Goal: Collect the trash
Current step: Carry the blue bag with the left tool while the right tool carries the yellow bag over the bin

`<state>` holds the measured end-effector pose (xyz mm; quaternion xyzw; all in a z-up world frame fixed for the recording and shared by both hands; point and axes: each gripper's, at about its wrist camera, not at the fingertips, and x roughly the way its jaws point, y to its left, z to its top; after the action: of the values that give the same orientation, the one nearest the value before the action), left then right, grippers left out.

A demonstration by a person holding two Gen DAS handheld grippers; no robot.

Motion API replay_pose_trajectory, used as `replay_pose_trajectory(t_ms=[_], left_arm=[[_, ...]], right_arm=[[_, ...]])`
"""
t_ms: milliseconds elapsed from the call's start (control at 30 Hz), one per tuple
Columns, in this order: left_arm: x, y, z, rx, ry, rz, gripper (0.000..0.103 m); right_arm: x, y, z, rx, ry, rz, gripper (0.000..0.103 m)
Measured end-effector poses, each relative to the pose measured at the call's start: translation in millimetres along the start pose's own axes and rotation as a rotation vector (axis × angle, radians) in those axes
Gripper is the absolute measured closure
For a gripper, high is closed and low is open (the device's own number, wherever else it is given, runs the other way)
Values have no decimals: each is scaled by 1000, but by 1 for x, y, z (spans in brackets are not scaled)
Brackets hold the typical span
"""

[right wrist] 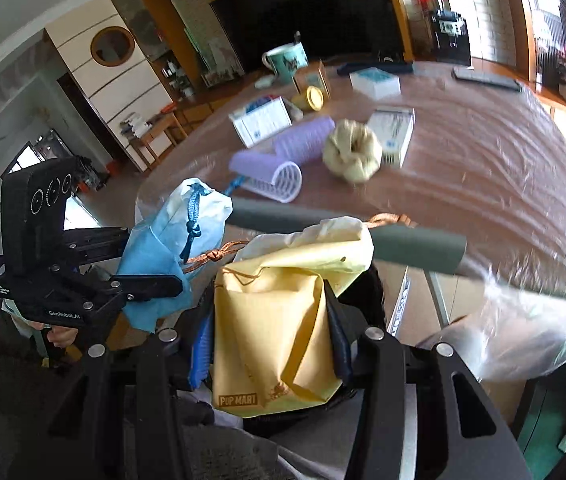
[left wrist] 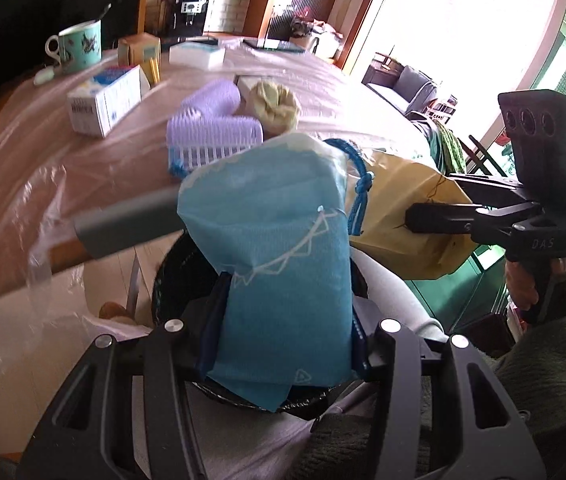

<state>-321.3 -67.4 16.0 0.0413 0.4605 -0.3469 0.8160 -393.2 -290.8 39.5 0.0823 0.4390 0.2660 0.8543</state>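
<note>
Left gripper [left wrist: 283, 344] clamped on a light blue fabric drawstring pouch with a white scalloped print [left wrist: 279, 248], both fingers pressed against its sides. Held just above the black round waste bin [left wrist: 171, 264], whose dark rim shows beneath and behind the pouch. Blue cord [left wrist: 359, 192] knotted at the pouch's top, dangling on the side nearer the other gripper.

Right gripper [right wrist: 271, 344] closed on a yellow paper-like drawstring pouch printed POP MART [right wrist: 275, 328], gripped across its middle, pale lining folded over at the top, copper-coloured cord [right wrist: 219, 254] trailing toward the blue pouch. Also above the bin, just beside the blue pouch, the two nearly touching.

Beyond the bin, a round wooden table under clear plastic sheeting [right wrist: 463, 152]. Near the table edge closest to the bin, two lilac plastic hair rollers [right wrist: 279, 160] lying side by side, with a crumpled cream-coloured cloth ball [right wrist: 353, 156] just beside them. Farther from the bin, a white and blue carton [left wrist: 103, 102], a second white box [right wrist: 393, 130], a small yellow tin [right wrist: 309, 98] and, at the far side, a teal patterned mug with a spoon in it [left wrist: 79, 46]. Grey padded bar [right wrist: 363, 230] crossing between bin and table.
</note>
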Motion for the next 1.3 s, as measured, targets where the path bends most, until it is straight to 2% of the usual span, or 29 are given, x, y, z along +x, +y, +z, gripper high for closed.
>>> replay_pose_trajectory(t_ms=[400, 833, 1300], left_arm=[[26, -1, -8, 10, 31, 34, 52], [67, 14, -26, -40, 125, 30, 52], [90, 24, -20, -54, 160, 93, 52]], right_arm=[[31, -5, -7, 9, 54, -14, 56], [61, -10, -17, 18, 118, -33, 56], [82, -11, -20, 3, 148, -95, 56]])
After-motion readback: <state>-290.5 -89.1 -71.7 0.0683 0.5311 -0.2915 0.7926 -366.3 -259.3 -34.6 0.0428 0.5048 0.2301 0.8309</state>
